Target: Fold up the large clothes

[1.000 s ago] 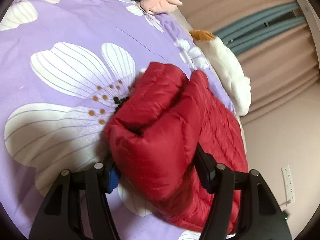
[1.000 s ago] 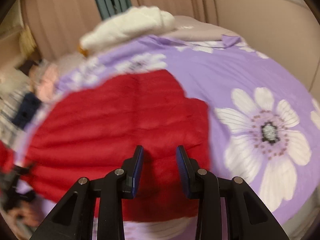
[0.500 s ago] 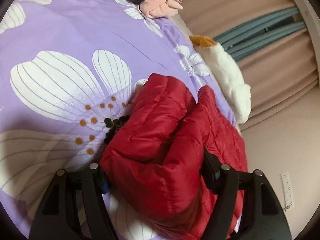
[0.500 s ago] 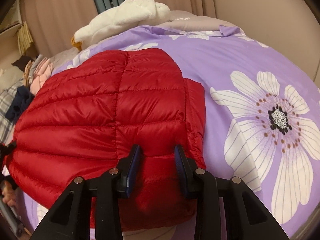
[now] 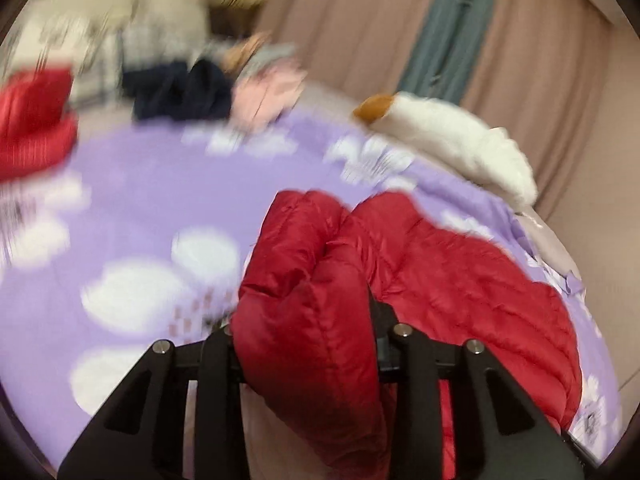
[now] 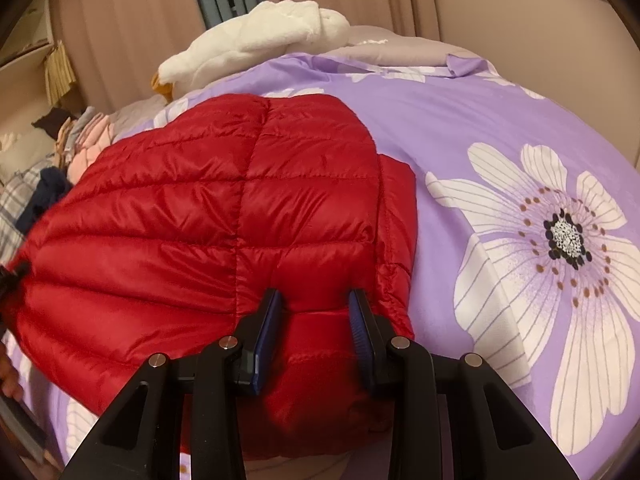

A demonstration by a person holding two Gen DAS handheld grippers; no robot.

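Observation:
A red quilted puffer jacket [image 6: 200,220] lies spread on the purple flowered bedcover [image 6: 480,112]. In the right wrist view my right gripper [image 6: 314,304] is shut on a fold at the jacket's near edge, and the fabric bulges between the blue pads. The left wrist view is blurred by motion. There a thick bunched fold of the jacket [image 5: 460,300] fills my left gripper [image 5: 304,320]. Its jaws are closing and press into the fold, which hides the fingertips.
A white plush goose [image 6: 260,36] lies at the far edge of the bed by the curtains. A pile of dark, pink and checked clothes [image 5: 180,88] sits at the back left, with another red garment [image 5: 32,120] beside it. A hand [image 6: 8,376] shows at the lower left.
The left gripper's jaws have narrowed onto the bunched fold while the hand rose and rolled, swinging its view toward the curtains. The right gripper sank slightly, then held still on the jacket's edge.

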